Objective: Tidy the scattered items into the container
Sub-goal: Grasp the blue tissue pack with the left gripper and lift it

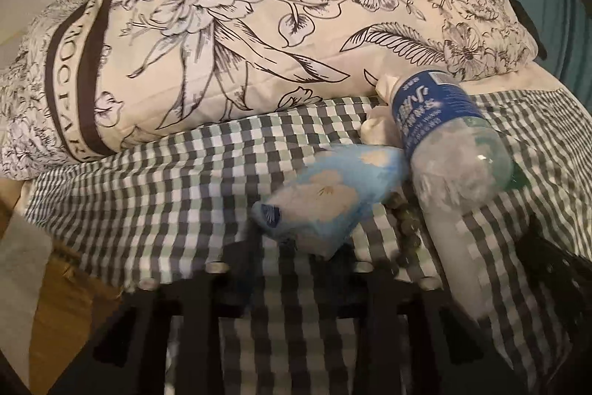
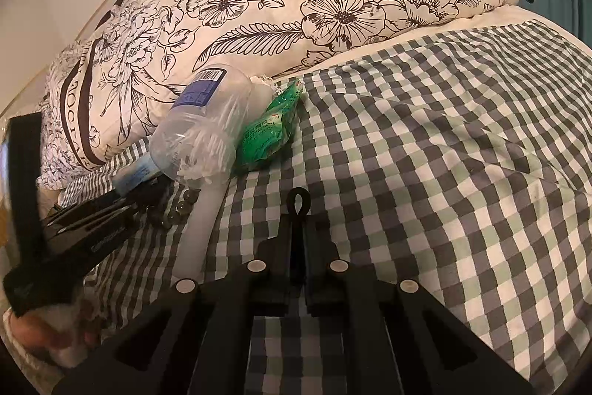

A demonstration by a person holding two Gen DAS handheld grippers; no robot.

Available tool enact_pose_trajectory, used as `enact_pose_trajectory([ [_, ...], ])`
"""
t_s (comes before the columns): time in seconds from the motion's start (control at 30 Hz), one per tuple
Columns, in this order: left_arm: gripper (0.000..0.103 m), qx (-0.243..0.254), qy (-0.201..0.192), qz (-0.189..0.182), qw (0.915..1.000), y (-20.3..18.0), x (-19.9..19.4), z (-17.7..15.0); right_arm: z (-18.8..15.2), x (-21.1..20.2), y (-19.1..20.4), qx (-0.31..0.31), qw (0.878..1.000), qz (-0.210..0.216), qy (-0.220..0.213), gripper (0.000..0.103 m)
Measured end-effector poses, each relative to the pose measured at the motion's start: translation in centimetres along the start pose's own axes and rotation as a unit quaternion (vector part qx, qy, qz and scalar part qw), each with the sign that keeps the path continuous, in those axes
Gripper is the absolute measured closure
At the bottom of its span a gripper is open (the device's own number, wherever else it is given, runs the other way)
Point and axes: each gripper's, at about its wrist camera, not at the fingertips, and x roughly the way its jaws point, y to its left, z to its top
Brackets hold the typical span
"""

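Note:
A light blue tissue pack (image 1: pixel 325 195) sits between my left gripper's (image 1: pixel 292 247) fingers, which are shut on it just above the checked cloth. The left gripper also shows in the right wrist view (image 2: pixel 122 191), holding the blue pack (image 2: pixel 135 174). A clear plastic bottle with a blue label (image 1: pixel 444 150) leans on a white container (image 1: pixel 458 254); both show in the right wrist view, the bottle (image 2: pixel 199 136) and the white container (image 2: pixel 201 228). A dark bead string (image 1: pixel 405 239) lies beside it. A green packet (image 2: pixel 272 132) lies right of the bottle. My right gripper (image 2: pixel 298 206) is shut and empty.
A large floral pillow (image 1: pixel 259 24) lies at the back, also in the right wrist view (image 2: pixel 296 6). The checked cloth (image 2: pixel 444 173) covers the bed. A wooden floor (image 1: pixel 63 302) shows at the lower left, past the bed's edge.

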Motion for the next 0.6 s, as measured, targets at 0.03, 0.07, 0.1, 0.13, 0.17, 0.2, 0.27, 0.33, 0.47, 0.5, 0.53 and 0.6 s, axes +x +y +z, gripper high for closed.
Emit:
enact_pose_trajectory([
  [0.03,0.086,0.000,0.002,-0.005,1.0000,0.0,-0.5,-0.3,0.0,0.0,0.0,0.000,1.000,0.000,0.000,0.098],
  [0.07,0.086,-0.003,0.003,-0.010,0.9999,0.1,-1.1,-0.7,0.0,0.0,0.0,0.000,1.000,0.001,0.000,0.098],
  [0.1,0.086,-0.004,0.002,-0.015,0.9999,0.1,-1.6,-1.2,0.0,0.0,0.0,0.001,1.000,0.001,0.000,0.098],
  [0.13,0.087,-0.004,0.003,-0.018,0.9998,0.1,-2.0,-1.5,0.1,0.0,-0.1,0.001,1.000,0.001,0.000,0.098],
  [0.17,0.087,-0.001,0.007,-0.018,0.9998,0.0,-2.1,-1.7,0.1,-0.1,-0.1,0.002,1.000,0.002,0.000,0.098],
  [0.2,0.088,0.004,0.009,-0.016,0.9998,-0.4,-2.2,-1.8,0.1,-0.1,-0.1,0.003,1.000,0.003,0.001,0.098],
  [0.27,0.090,0.013,0.009,-0.020,0.9997,-1.3,-2.7,-1.7,0.1,-0.1,-0.2,0.006,1.000,0.005,0.001,0.098],
  [0.33,0.090,0.024,0.009,-0.031,0.9992,-2.2,-3.3,-1.9,0.1,-0.1,-0.2,0.008,1.000,0.006,0.001,0.098],
  [0.47,0.086,0.069,0.011,-0.029,0.9971,-4.2,-2.8,-2.2,0.0,-0.1,-0.3,0.011,1.000,0.008,0.002,0.098],
  [0.5,0.080,0.084,0.011,-0.017,0.9963,-4.8,-2.3,-2.1,0.0,-0.1,-0.4,0.013,1.000,0.010,0.002,0.098],
  [0.53,0.077,0.094,0.010,-0.009,0.9955,-5.2,-2.0,-2.1,0.0,-0.1,-0.4,0.014,1.000,0.011,0.002,0.098],
  [0.6,0.055,0.106,0.004,0.003,0.9943,-5.9,-1.5,-1.8,0.1,-0.1,-0.6,0.017,1.000,0.013,0.002,0.098],
])
